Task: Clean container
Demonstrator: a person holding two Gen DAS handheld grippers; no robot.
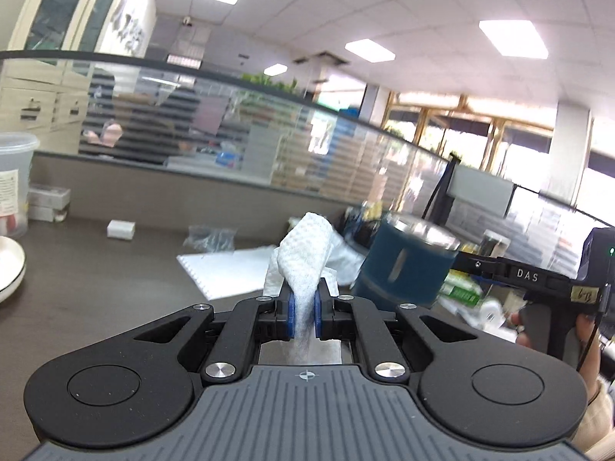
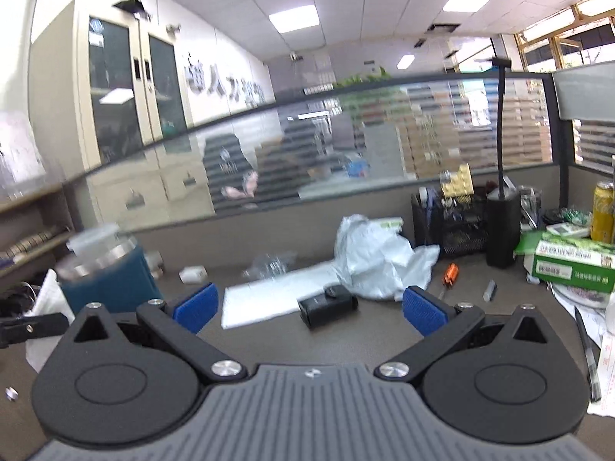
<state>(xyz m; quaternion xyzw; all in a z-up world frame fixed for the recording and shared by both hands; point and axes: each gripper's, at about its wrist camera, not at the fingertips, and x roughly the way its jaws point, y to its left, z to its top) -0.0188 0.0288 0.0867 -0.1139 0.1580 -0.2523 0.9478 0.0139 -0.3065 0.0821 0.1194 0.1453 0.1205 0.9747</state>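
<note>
My left gripper is shut on a white paper towel, which sticks up between the blue pads. To its right, blurred, is the dark blue container with a steel rim. In the right wrist view the same container is at the far left, outside the left blue pad. My right gripper is open wide with nothing between its pads. One of its black fingers reaches toward the container from the right, and a hand holds its handle. I cannot see the container's base.
A white bowl and a clear tub sit at the left. On the desk lie a white pad, a black device, a white bag, an orange screwdriver and a green box. A glass partition backs the desk.
</note>
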